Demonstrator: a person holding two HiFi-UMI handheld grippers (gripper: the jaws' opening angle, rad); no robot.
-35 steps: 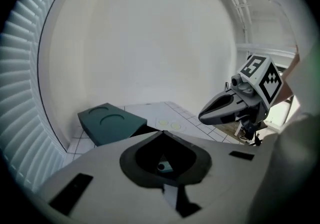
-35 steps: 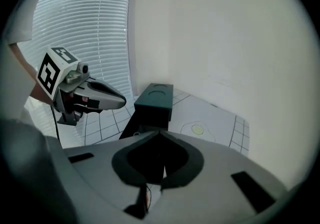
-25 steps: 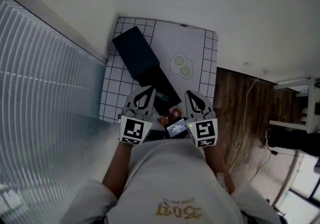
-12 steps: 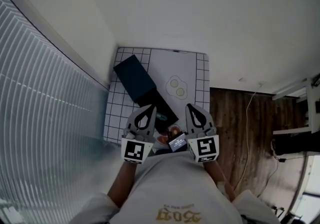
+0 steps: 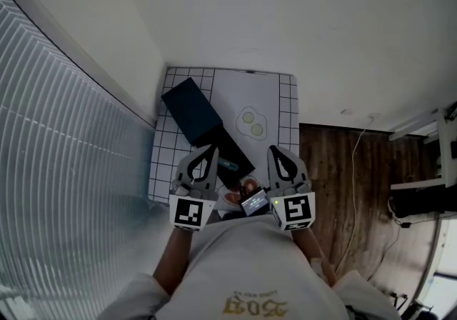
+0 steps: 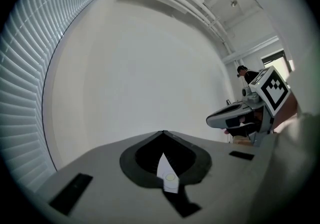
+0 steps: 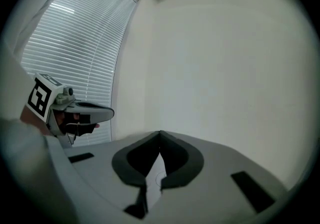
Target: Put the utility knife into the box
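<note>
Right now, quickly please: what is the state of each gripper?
Left gripper: closed, holding nothing.
Right gripper: closed, holding nothing.

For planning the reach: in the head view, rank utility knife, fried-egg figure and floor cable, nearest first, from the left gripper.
From the left gripper:
1. utility knife, right of its tip.
2. fried-egg figure, farther up and right.
3. floor cable, far right.

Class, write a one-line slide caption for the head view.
Seen from above, a person holds the left tongs and right tongs, both shut and empty, before a gridded table bearing a dark box.
</note>
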